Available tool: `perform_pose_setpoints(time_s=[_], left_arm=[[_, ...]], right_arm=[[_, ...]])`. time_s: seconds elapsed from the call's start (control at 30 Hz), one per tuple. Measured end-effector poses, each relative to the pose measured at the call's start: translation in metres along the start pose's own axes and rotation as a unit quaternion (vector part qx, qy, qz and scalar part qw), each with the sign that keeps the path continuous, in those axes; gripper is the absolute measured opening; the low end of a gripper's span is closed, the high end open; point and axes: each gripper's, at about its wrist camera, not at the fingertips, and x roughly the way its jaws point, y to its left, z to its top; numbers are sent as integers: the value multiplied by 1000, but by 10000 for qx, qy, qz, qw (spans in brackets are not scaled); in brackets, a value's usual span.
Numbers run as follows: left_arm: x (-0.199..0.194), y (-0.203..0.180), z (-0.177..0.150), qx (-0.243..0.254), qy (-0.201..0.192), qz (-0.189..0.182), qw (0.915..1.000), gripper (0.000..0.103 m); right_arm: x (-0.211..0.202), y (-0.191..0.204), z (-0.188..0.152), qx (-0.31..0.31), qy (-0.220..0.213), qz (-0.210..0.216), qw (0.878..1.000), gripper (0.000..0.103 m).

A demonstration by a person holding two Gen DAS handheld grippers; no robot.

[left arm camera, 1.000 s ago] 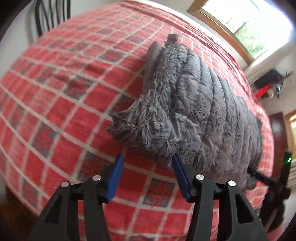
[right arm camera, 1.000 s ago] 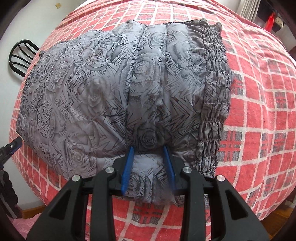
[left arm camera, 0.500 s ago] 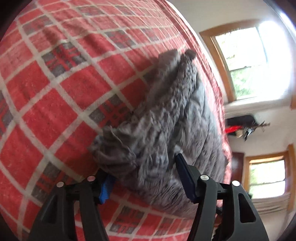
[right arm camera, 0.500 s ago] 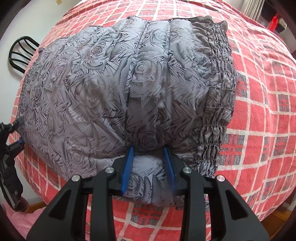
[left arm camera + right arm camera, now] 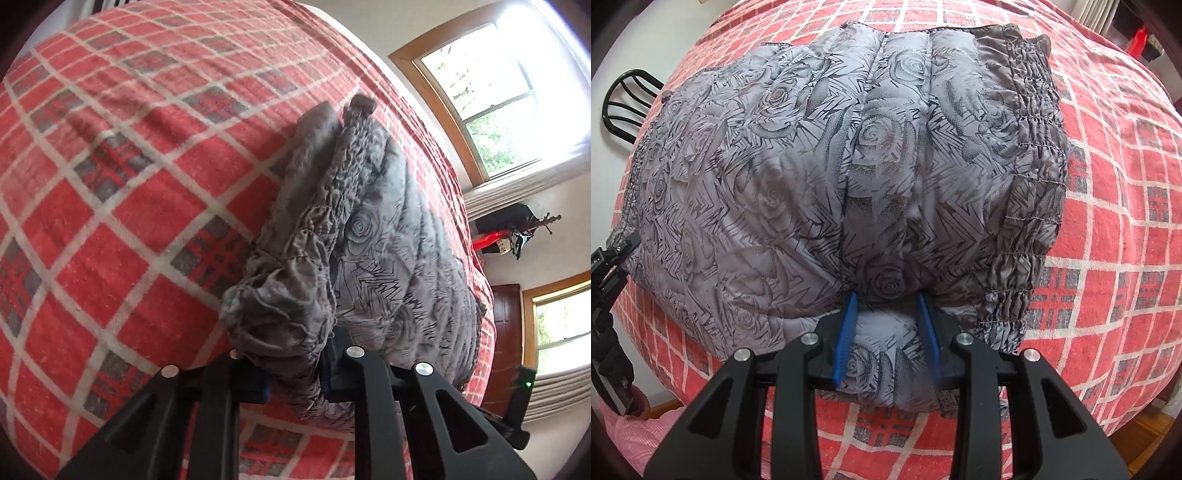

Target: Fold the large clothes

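A grey quilted jacket with a rose print [image 5: 820, 177] lies folded on a bed with a red plaid cover [image 5: 1126, 206]. My right gripper [image 5: 888, 306] is shut on the jacket's near edge, cloth bunched between its blue pads. In the left wrist view the same jacket [image 5: 388, 240] lies ahead, and my left gripper [image 5: 295, 369] is shut on its gathered elastic corner [image 5: 284, 314], which hides the blue pads. The left gripper also shows at the left edge of the right wrist view [image 5: 609, 273].
The plaid cover [image 5: 110, 206] stretches away to the left of the jacket. A black chair [image 5: 626, 99] stands beyond the bed's far left. Windows [image 5: 487, 96] and a dark stand with a red item [image 5: 509, 236] are at the right wall.
My left gripper moved forward from an open stance short of the jacket and closed on its gathered corner. My right gripper kept its hold and hardly moved.
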Motion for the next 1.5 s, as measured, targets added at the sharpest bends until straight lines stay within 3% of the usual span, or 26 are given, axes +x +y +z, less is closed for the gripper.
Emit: perform_pose_setpoints(time_s=[0.2,0.5,0.67,0.73,0.87,1.0,1.17,1.5], left_arm=[[19,17,7,-203,179,-287,9992,19],[20,28,7,-376,166,-354,9985,16],[-9,13,4,-134,-80,-223,9996,12],[-21,-1,3,79,-246,-159,9995,12],[-48,-41,-2,687,-597,-25,9958,11],[-73,-90,-9,1367,-935,-11,9862,11],[-82,-161,-23,2219,-1166,-116,9680,11],[-46,-268,-70,3482,-876,-399,9325,11]], right_arm=[[1,1,1,25,-22,-3,10000,34],[1,-2,-4,134,-225,94,9996,34],[-17,3,-11,9,-288,-95,9995,35],[-38,5,-18,-20,-539,-66,9985,46],[-77,-6,-30,91,-946,66,9955,48],[-109,-26,-44,294,-1268,245,9912,48],[-128,-40,-59,415,-1506,299,9873,48],[-139,-79,-81,788,-1754,460,9802,48]])
